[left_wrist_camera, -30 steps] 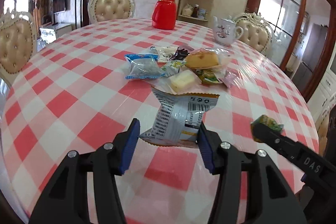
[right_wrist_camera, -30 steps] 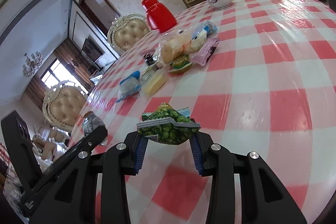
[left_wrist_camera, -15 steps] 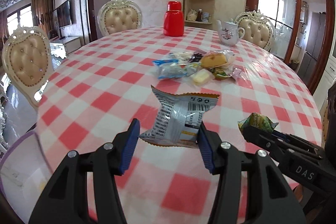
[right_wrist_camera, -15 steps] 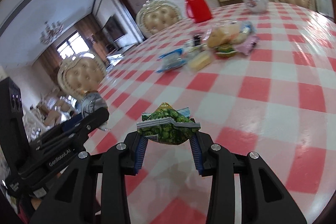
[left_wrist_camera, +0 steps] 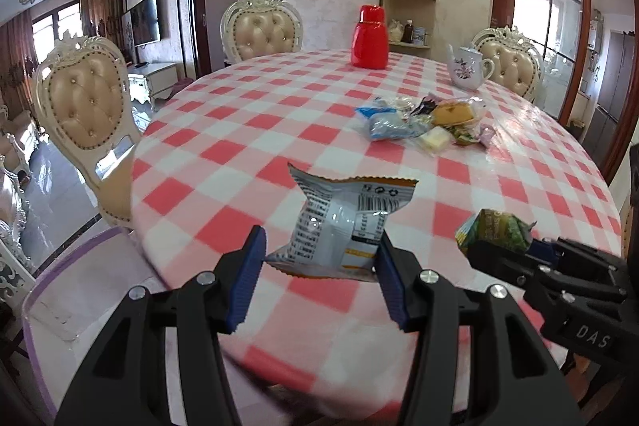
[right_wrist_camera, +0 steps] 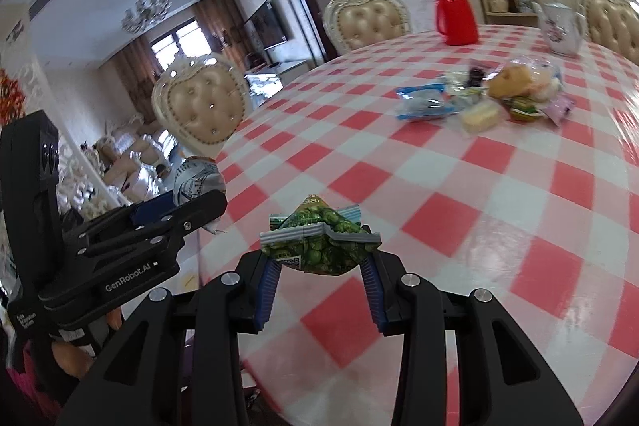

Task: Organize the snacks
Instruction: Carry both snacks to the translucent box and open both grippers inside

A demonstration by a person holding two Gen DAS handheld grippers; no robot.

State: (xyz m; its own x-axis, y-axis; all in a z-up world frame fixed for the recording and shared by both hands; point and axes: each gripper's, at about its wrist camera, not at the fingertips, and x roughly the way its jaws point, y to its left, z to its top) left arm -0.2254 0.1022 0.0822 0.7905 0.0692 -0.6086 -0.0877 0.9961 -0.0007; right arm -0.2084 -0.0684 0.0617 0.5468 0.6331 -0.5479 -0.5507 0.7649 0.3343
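My left gripper [left_wrist_camera: 319,266] is shut on a silver-white snack packet [left_wrist_camera: 343,222] with a barcode and orange trim, held above the near edge of the round checked table [left_wrist_camera: 247,130]. My right gripper [right_wrist_camera: 319,266] is shut on a green pea snack packet [right_wrist_camera: 319,242], also over the table's near edge. Each gripper shows in the other's view: the right one [left_wrist_camera: 495,238] with the green packet at the lower right, the left one [right_wrist_camera: 195,194] with the silver packet at the left. A pile of wrapped snacks [left_wrist_camera: 423,124] lies far across the table.
A clear container with a purple rim [left_wrist_camera: 52,290] sits below the table edge at the lower left. A red flask [left_wrist_camera: 369,36] and a white teapot [left_wrist_camera: 469,66] stand at the table's far side. Cream tufted chairs [left_wrist_camera: 86,102] ring the table.
Both grippers have drawn back from the snack pile toward the table's near edge, each keeping its packet. The right wrist has rolled level. The purple-rimmed container has come into the left view.
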